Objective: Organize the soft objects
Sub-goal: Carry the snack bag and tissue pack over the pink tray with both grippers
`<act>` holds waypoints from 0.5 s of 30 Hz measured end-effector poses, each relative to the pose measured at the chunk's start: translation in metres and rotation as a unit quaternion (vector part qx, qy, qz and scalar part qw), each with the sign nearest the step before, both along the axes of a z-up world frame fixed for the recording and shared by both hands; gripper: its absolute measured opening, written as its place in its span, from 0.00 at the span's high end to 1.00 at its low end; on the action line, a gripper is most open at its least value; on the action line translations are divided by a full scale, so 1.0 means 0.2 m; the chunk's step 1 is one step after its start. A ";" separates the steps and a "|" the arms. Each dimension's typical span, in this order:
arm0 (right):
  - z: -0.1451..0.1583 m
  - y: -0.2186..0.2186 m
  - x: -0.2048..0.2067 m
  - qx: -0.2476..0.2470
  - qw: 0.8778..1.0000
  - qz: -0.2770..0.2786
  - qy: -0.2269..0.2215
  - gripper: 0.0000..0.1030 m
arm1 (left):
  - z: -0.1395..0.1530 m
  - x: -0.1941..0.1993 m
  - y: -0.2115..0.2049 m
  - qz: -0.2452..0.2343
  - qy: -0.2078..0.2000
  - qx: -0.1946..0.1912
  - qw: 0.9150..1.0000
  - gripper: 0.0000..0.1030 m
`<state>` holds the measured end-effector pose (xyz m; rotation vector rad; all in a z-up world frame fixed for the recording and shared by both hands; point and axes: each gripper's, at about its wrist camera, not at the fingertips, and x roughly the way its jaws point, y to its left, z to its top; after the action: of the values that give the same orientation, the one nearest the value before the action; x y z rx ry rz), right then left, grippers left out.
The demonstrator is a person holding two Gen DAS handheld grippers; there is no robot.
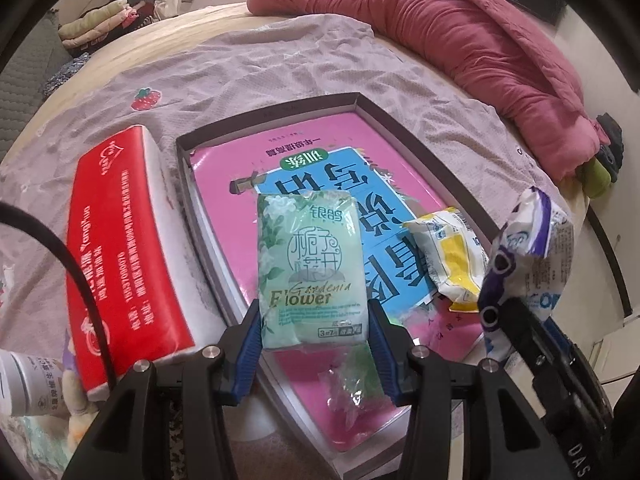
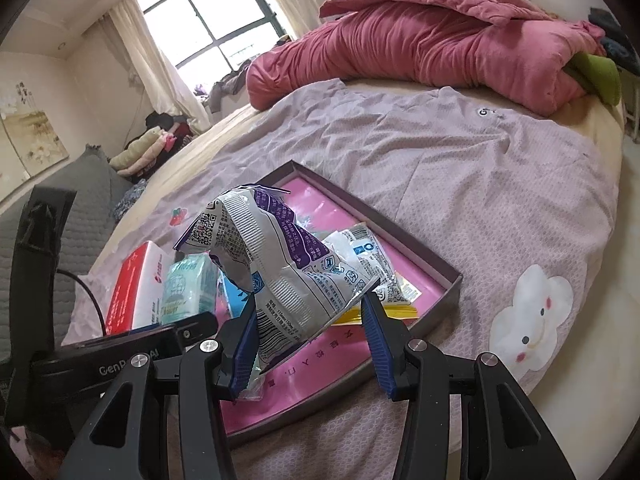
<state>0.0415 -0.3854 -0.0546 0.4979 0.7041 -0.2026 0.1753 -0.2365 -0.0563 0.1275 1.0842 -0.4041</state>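
Bed: round, covered by a mauve sheet with a cloud print and a strawberry print.
Quilt: dusty-red, rolled up along the far edge of the bed; a green cloth pokes out at its right end.
Tray: shallow dark-walled box on the sheet in front of me, a pink-and-blue printed book lying flat as its floor.
Red tissue pack: red-and-white, on the sheet just left of the tray, touching its left wall.
Purple-white pouch: crinkled foil bag with barcode and QR code, held up above the tray's near half.
Green tissue pack: "Gardenia Flower" print, held above the tray's near-centre.
Yellow-white packet: lying inside the tray by its right wall.
Clear wrapper: crumpled on the tray floor under the green pack.
My left hand-held gripper: blue pads pressed on both sides of the green tissue pack, gripping it.
My right hand-held gripper: jaws fairly wide, the pouch's lower end clamped between the pads.
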 end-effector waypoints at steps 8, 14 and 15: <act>-0.01 -0.01 0.01 -0.023 1.000 -0.011 0.012 0.51 | -0.03 0.00 -0.05 -0.023 0.013 0.013 1.000 0.52; -0.05 -0.04 0.02 -0.026 0.999 -0.018 0.035 0.51 | -0.09 -0.04 -0.09 -0.042 0.053 0.015 0.998 0.52; -0.06 -0.04 0.02 -0.032 0.999 -0.017 0.039 0.51 | -0.10 -0.06 -0.09 -0.046 0.057 0.014 0.997 0.52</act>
<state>0.0458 -0.3925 -0.0666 0.4435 0.7638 -0.2762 0.1642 -0.2551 -0.0763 0.1823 1.1997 -0.4837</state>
